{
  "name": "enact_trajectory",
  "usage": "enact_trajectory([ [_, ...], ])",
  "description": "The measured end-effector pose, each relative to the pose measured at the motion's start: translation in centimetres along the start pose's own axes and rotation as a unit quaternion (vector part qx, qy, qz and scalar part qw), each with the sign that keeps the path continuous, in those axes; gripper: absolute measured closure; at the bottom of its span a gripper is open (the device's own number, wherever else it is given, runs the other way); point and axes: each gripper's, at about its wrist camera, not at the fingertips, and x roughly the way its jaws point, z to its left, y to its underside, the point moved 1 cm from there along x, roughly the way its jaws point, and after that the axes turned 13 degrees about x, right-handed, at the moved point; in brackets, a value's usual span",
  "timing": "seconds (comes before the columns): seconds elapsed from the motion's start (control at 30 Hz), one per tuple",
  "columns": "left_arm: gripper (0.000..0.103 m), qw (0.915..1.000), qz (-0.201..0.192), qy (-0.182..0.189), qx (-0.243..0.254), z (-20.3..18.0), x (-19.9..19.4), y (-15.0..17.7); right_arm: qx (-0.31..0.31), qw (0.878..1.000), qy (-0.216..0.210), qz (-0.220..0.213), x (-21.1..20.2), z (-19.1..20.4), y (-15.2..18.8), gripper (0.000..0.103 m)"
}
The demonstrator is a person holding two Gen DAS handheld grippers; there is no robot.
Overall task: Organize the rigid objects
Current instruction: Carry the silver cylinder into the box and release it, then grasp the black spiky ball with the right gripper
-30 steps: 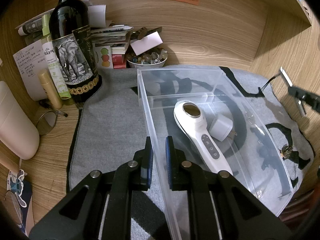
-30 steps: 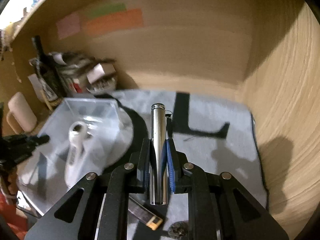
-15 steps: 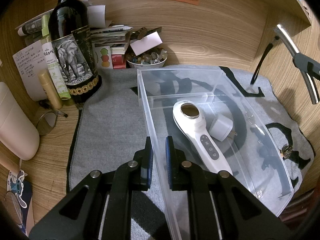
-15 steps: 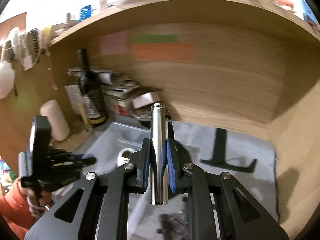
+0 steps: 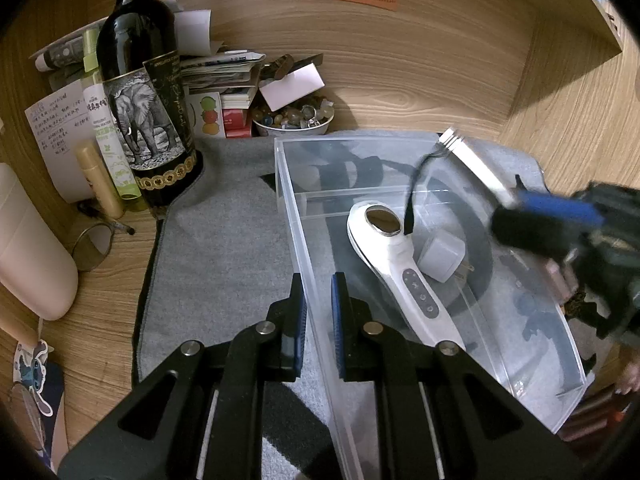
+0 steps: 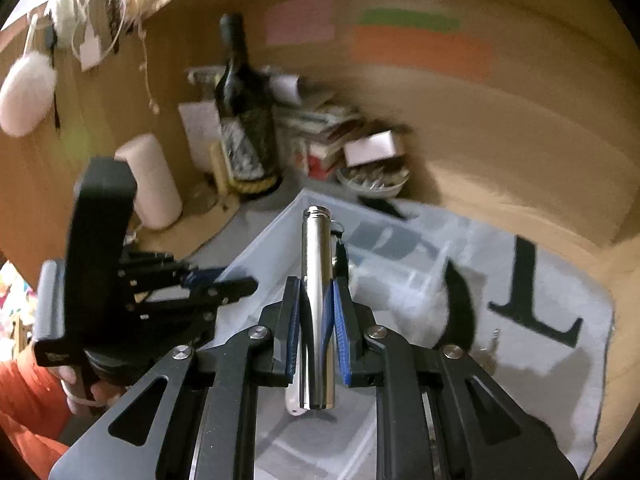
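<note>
Right tool is clamped on a silver metal cylinder, which runs lengthwise between the pads and sticks out at both ends, threaded end fwd. A thin black cord hangs off that fwd end. In the left wrist view the cylinder sits tilted over the far right part of the clear plastic bin, above it, not touching the contents.

Left tool is clamped on the bin's near-left wall, one pad outside, one inside, w/ the wall between them. The right wrist view shows it from the side, a hand gripping the handle below.

Inside the bin: a white handheld device w/ a round metal head and a row of buttons on the handle, lying diagonally, and a small white plug adapter just beside it, touching or nearly so.

Bin rests on a grey mat spread over the wooden surface. Back left stands a dark wine bottle w/ an elephant label, next to a bowl of small stones and stacked papers.
</note>
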Motion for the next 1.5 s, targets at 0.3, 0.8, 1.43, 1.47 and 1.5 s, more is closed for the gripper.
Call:
enact_trajectory([
  [0.3, 0.092, 1.0, 0.0, 0.0, -0.001, 0.0, 0.0, 0.0, -0.019, 0.996, -0.008, 0.083, 4.2, 1.0, 1.3, 0.089],
  [0.8, 0.092, 1.0, 0.0, 0.0, -0.001, 0.0, 0.1, 0.0, -0.019, 0.991, -0.011, 0.131, 5.6, 1.1, 1.7, 0.088],
  [1.43, 0.092, 1.0, -0.001, 0.0, -0.002, 0.0, 0.0, 0.0, 0.037, 0.996, 0.076, -0.041, -4.5, -4.0, -0.8, 0.049],
  [1.47, 0.092, 1.0, -0.001, 0.0, -0.002, 0.0, 0.0, 0.0, 0.041, 0.995, 0.084, -0.044, -4.9, -4.5, -0.7, 0.049],
  [1.5, 0.092, 1.0, 0.0, 0.0, -0.001, 0.0, 0.0, 0.0, 0.046, 0.994, 0.093, -0.046, -5.3, -5.1, -0.6, 0.049],
])
